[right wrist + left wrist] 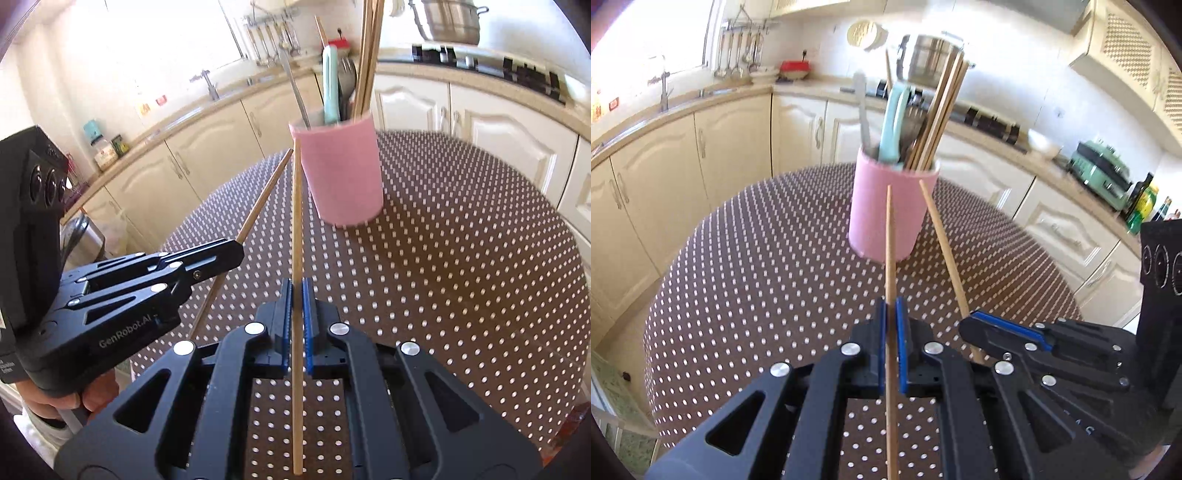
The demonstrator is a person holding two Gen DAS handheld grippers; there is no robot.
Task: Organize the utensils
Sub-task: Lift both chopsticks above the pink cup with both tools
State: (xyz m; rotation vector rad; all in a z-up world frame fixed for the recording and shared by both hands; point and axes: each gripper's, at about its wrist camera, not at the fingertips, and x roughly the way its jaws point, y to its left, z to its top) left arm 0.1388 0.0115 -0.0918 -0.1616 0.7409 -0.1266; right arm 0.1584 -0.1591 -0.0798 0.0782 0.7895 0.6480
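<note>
A pink holder [892, 210] stands on the dotted table and holds several wooden chopsticks [942, 114], a mint-handled utensil [892, 122] and a grey one. It also shows in the right wrist view [341, 173]. My left gripper [891, 306] is shut on one wooden chopstick [889, 240], which points at the holder. My right gripper [296, 291] is shut on another chopstick [296, 221], tip near the holder's rim. Each gripper shows in the other's view, the right one [975, 319] and the left one [236, 249], side by side above the table.
The round table has a brown cloth with white dots [757, 258]. Cream cabinets [731, 147] and a counter with a sink run behind it. A steel pot [931, 55] sits on the stove. A green appliance [1104, 173] and bottles stand at right.
</note>
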